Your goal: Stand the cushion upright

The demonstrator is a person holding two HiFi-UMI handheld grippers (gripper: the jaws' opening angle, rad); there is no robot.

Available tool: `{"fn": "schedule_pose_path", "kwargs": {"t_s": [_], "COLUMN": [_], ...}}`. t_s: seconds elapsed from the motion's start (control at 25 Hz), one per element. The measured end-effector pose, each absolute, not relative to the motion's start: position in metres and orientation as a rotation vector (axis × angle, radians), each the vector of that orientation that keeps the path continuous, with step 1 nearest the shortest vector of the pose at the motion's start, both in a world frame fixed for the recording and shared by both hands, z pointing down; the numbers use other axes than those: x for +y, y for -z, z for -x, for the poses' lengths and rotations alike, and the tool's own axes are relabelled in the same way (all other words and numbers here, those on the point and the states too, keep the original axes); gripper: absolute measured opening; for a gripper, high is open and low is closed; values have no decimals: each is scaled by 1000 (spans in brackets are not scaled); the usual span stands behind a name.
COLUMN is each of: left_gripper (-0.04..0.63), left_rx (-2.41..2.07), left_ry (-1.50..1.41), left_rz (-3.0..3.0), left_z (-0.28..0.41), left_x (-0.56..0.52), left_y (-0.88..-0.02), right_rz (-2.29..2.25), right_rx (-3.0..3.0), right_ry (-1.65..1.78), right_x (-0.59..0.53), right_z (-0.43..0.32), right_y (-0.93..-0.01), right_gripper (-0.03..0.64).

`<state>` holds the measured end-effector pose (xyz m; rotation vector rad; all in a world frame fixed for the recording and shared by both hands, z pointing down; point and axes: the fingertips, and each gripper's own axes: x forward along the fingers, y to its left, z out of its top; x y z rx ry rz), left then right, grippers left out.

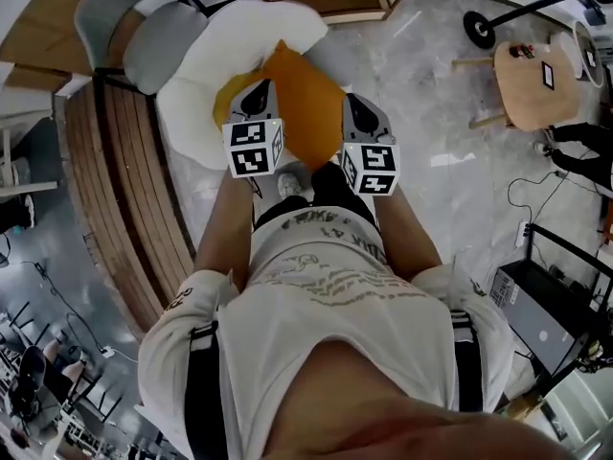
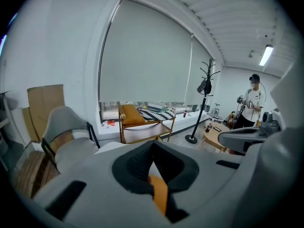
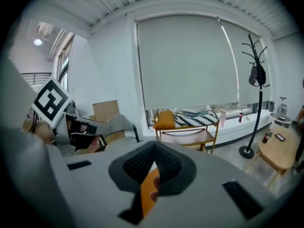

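Note:
An orange cushion [image 1: 299, 103] hangs in front of me, over a white padded seat [image 1: 239, 46]. My left gripper [image 1: 255, 102] is shut on the cushion's left edge. My right gripper [image 1: 360, 115] is shut on its right edge. In the left gripper view, orange fabric [image 2: 159, 194] is pinched between the dark pads of the left gripper [image 2: 153, 171]. The right gripper view shows the same with the right gripper [image 3: 154, 169]: a fold of orange fabric [image 3: 147, 190] sits between its closed jaws. Most of the cushion is hidden in both gripper views.
A grey chair [image 1: 124, 27] stands behind the white seat, with a curved wooden slatted bench [image 1: 124, 190] to the left. A round wooden table [image 1: 536, 80] is at the right. By the window are a wooden shelf [image 2: 145, 125] and a coat stand [image 2: 204, 103]; a person [image 2: 251, 106] stands beyond.

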<state>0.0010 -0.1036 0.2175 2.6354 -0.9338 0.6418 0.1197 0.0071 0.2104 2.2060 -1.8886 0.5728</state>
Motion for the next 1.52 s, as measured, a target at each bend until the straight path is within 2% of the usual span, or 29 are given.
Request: {"fn": "schedule_pose_path", "kwargs": {"t_s": [0.36,0.68,1.0,1.04,1.08,1.12,1.16,1.44,1.52], "left_gripper": [15,15,15,49,165,198,198,345,360], "left_rx": [-884,-890,-784,-752,-724,-709,-705,-661,-656], "left_ry": [-902,-1043,-1264,-1276,-1292,-1308,-1322,-1416,-1458], "left_rz": [-2574,-2545,-2453,-2423,-2394,-2375,-2369,-2370,-2362], "left_z": [-19,-24,-25,-25,-23,-20,-19,-13,-10], "left_x": [-128,-168,-173,-168,-163,-160,-160,-172,-181], "left_y": [-313,-432,-580,-599,-617,-632,-646,-705,-718], "right_rz": [-2160,-2191,-2262,-2242,-2217,-2191,-2174,-2176,-2183], "right_rx": [-1858,-1848,-1660,-1676,-1692,-1699,-1691,-1423,-1329], "right_ry": [-839,-976,-1546,-1606,-1657,-1699,-1732,-1829,-1811], "right_x": [4,-1,38,42,46,49,52,86,94], "right_z": [-142,-152,-176,-175,-173,-173,-175,-200,-207], "right_y": [-316,-442,-605,-620,-636,-651,-668,-759,-779], "right_gripper": [26,26,28,29,71,165,229,319,350]}}
